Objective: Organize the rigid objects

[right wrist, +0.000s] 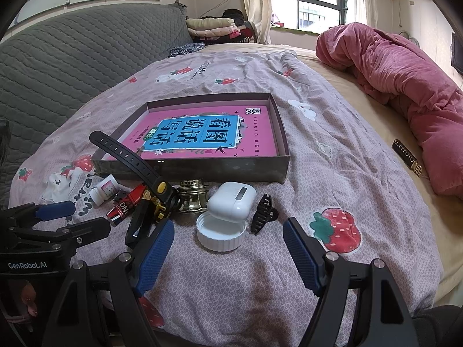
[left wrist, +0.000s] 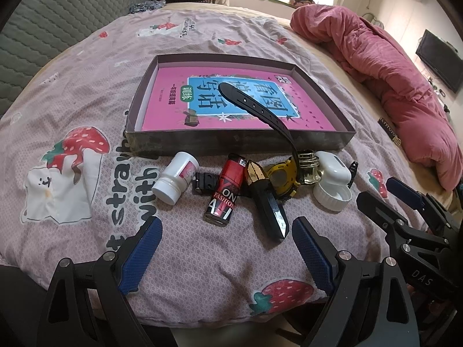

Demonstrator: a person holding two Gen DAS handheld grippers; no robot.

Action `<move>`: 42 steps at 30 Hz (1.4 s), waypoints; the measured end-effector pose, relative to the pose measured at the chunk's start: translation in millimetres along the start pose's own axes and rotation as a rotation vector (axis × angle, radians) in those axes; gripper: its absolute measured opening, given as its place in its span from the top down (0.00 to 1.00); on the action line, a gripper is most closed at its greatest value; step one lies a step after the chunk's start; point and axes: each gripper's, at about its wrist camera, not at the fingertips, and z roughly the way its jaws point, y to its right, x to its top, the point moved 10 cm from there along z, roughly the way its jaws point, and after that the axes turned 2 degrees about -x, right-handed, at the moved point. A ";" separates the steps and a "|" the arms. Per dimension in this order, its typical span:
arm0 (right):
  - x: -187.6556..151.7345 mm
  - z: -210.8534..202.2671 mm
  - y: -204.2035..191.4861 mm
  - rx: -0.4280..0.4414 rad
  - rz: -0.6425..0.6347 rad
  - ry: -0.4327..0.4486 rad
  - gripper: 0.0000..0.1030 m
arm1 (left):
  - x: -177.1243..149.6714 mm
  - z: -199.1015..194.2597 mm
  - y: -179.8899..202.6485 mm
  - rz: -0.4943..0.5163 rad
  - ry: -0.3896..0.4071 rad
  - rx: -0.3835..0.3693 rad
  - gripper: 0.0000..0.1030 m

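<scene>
Both grippers empty and spread, row of small items waiting ahead of the box.

Left gripper (left wrist: 225,248) released, fingers wide, nothing between them; ahead and left of it a white pill bottle (left wrist: 176,180) on its side, straight ahead a red lighter (left wrist: 224,192), just right of that a black-gold pointed piece (left wrist: 266,199), all loose on the bedsheet (left wrist: 202,260). Yellow watch (right wrist: 162,195) next, strap arcing up over the box (right wrist: 285,159) front wall. Right gripper (right wrist: 228,248) also released, lined up on the white cap (right wrist: 221,234) directly ahead, earbud case (right wrist: 231,201) touching it behind, brass piece (right wrist: 192,199) left of the case, black hair clip (right wrist: 262,212) ahead-right. Box holds a pink book; likely the drop spot, so items sit staged near it.
</scene>
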 end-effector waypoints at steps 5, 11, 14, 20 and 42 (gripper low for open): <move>0.7 0.2 -0.2 -0.001 0.002 0.001 0.25 | 0.2 -0.2 -0.5 0.001 0.001 0.002 0.11; 1.3 0.3 0.2 -0.001 0.001 0.003 0.25 | 0.3 0.2 -0.2 0.002 0.000 0.002 0.11; 0.8 -0.2 0.4 0.001 0.002 0.003 0.25 | -0.6 0.3 -0.4 0.003 -0.002 0.004 0.11; 0.9 -0.1 0.3 0.001 0.003 0.003 0.25 | -0.7 0.7 -1.4 -0.003 -0.002 0.003 0.11; 3.2 -2.6 17.6 0.004 0.074 0.013 0.25 | 3.0 -6.1 -39.3 -0.094 0.007 0.054 0.11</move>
